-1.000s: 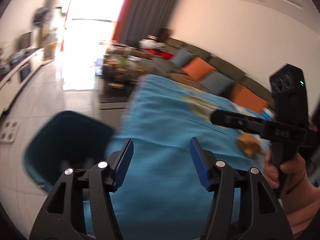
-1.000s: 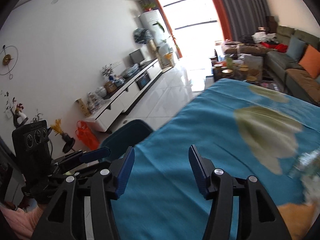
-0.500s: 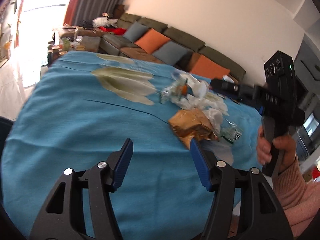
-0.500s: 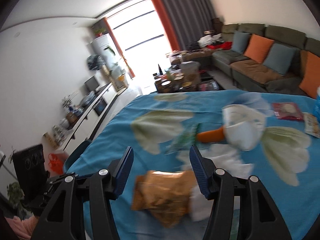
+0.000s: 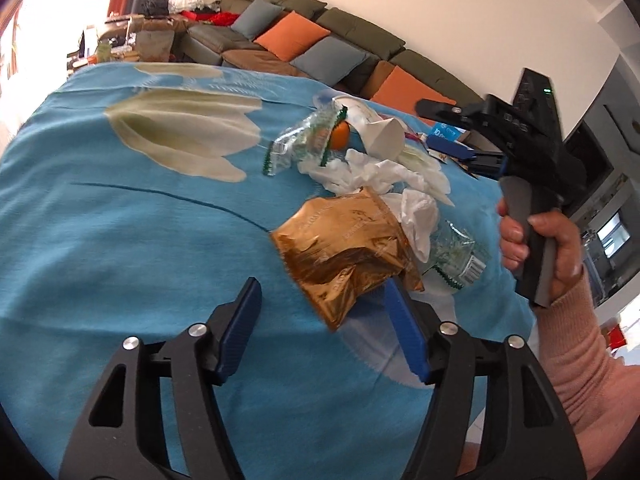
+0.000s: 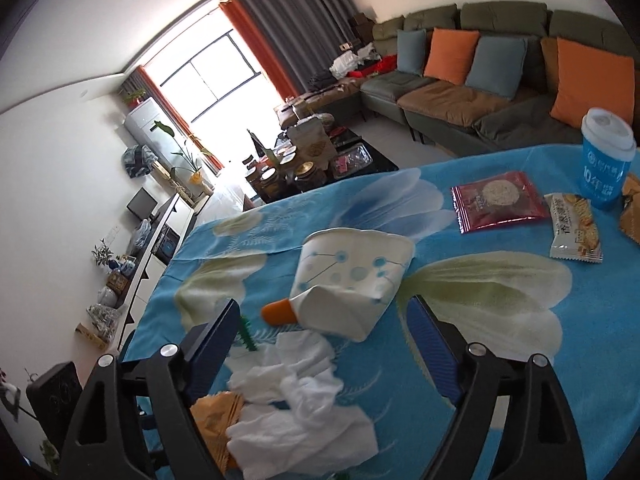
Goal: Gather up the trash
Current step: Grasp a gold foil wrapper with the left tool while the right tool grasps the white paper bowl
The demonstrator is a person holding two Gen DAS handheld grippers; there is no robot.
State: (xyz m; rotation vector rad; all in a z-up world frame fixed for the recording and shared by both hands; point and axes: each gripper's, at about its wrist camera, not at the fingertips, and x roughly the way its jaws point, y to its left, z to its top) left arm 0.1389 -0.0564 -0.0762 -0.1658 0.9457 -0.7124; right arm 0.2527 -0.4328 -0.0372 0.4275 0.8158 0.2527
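Note:
A heap of trash lies on the blue tablecloth [image 5: 120,248]. It holds a crumpled gold foil bag [image 5: 344,252], white tissues [image 5: 384,176], a crushed paper cup [image 5: 380,132], an orange piece [image 5: 340,136] and clear wrappers [image 5: 308,144]. My left gripper [image 5: 324,316] hangs just short of the gold bag, its jaws opening, with the bag's lower corner between the fingertips and no pad pressing on it. My right gripper [image 6: 324,340] hovers over the tissues [image 6: 296,392] and the crushed cup [image 6: 352,276], its jaws opening wide and empty. A hand [image 5: 544,252] holds the right gripper's handle.
Sealed snack packets [image 6: 500,200] [image 6: 576,228] and a blue lidded cup [image 6: 606,160] stand at the table's far right. A sofa [image 6: 480,92] with orange and grey cushions runs behind the table. A cluttered coffee table [image 6: 312,160] sits by the window.
Both grippers swung from the bare left part of the table toward the trash heap and came closer to it. The jaws of both stand wider than before, the right much wider.

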